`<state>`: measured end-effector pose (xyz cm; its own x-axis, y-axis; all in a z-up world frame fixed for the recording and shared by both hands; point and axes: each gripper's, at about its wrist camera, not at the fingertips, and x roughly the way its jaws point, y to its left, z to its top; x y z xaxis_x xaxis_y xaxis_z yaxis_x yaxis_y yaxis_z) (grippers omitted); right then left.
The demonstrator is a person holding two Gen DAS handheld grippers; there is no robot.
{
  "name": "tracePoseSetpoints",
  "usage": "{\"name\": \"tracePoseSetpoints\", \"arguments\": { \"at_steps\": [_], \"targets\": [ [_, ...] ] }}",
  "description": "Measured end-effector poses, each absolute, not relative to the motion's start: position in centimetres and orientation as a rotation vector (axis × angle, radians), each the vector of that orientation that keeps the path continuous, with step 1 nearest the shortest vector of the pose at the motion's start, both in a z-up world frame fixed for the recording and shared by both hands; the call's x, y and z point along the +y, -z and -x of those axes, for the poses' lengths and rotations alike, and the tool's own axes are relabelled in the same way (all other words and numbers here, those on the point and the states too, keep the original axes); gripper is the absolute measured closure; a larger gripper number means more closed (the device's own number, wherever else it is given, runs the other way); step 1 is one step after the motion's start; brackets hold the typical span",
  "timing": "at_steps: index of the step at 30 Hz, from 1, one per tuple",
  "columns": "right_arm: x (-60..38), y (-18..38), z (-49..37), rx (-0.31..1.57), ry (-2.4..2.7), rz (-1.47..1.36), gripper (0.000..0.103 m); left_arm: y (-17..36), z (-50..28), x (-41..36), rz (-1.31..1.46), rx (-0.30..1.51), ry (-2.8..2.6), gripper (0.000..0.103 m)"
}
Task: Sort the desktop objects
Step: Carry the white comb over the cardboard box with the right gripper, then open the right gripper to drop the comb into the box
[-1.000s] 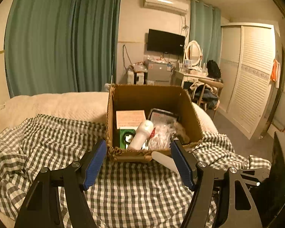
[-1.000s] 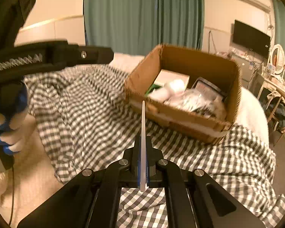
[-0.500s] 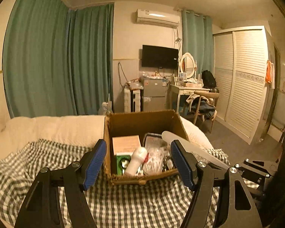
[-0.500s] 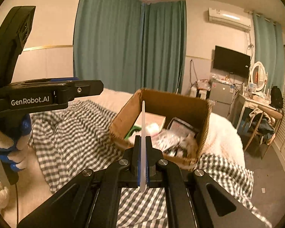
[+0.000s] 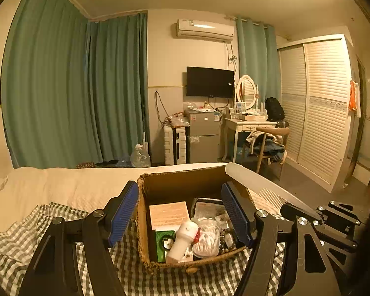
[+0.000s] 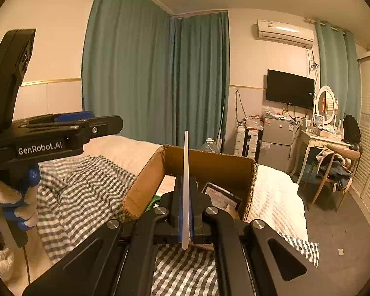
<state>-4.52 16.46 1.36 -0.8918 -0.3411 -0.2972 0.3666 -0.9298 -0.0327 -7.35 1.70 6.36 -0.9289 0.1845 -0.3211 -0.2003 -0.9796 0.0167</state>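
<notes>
An open cardboard box stands on the checked cloth on the bed. Inside lie a white bottle, a pink carton, a green pack and a clear tub of cotton swabs. My right gripper is shut on a flat white comb, held on edge and pointing over the box. In the left wrist view the comb slants over the box's right wall. My left gripper stands open in front of the box, nothing between its blue pads.
A gloved hand holds the left gripper at the left of the right wrist view. Behind the bed are green curtains, a small fridge, a dressing table and a chair. A louvred wardrobe fills the right.
Both grippers have risen and tilted up, so more of the room shows. The comb in the right gripper has moved from the box's front edge to above its right wall.
</notes>
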Motion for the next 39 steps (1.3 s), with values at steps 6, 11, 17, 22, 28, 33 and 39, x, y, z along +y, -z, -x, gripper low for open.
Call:
{"name": "tracePoseSetpoints", "arguments": {
  "at_steps": [6,11,17,22,28,33,39],
  "targets": [
    [16.5,-1.2,7.4,0.11,2.755,-0.415,0.101,-4.9,10.6,2.0,0.51,0.068,-2.908,0.031],
    [16.4,-0.4,10.3,0.096,2.756,-0.439,0.101,-3.1,13.6,2.2,0.56,0.046,-2.9,0.031],
    [16.8,1.6,14.4,0.088,2.759,-0.502,0.101,-0.6,16.5,3.0,0.61,0.057,-2.875,0.031],
    [16.8,3.8,17.7,0.079,2.78,-0.566,0.101,1.6,18.9,3.5,0.675,0.053,-2.85,0.031],
    [16.8,6.8,20.6,0.056,2.771,-0.677,0.101,4.3,20.9,3.7,0.759,0.054,-2.823,0.031],
    [16.3,8.2,21.4,0.082,2.765,-0.733,0.1,5.5,21.2,3.7,0.799,0.066,-2.819,0.031],
    [16.7,8.3,21.5,0.092,2.785,-0.744,0.097,4.7,20.5,3.5,0.776,0.057,-2.828,0.031]
  ]
}}
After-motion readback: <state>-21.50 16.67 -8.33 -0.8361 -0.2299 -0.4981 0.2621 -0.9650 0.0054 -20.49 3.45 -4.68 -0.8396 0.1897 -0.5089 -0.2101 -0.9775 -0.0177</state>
